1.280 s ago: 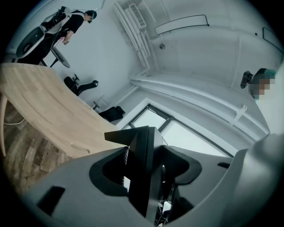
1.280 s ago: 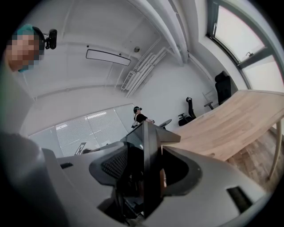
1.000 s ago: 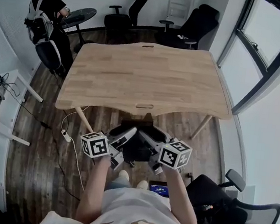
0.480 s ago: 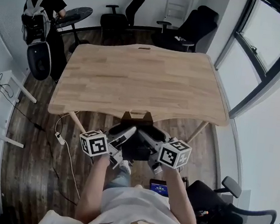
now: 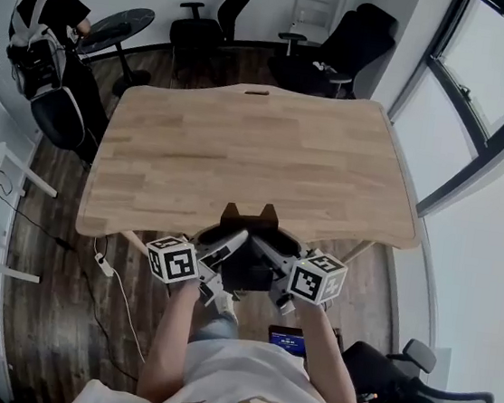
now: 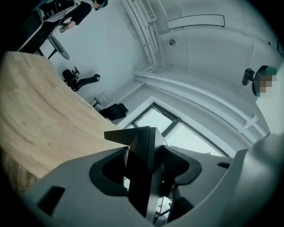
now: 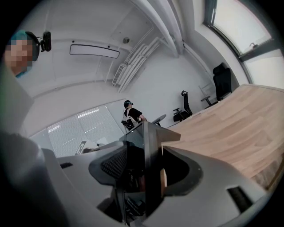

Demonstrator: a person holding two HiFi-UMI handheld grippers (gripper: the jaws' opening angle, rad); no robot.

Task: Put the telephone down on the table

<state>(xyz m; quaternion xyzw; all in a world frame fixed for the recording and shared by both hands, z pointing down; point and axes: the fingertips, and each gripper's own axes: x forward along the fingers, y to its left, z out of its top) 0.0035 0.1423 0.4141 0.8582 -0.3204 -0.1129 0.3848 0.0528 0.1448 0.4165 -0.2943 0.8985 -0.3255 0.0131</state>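
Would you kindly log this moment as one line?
telephone | gripped by left tongs and right tongs | not yet on table

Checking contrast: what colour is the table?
The table is light wood; head view shows it best.

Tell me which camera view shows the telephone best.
Head view: the telephone shows as a dark body held between left tool and right tool, by the near edge of the table. Each gripper view shows only a dark edge-on slab clamped in its jaws.
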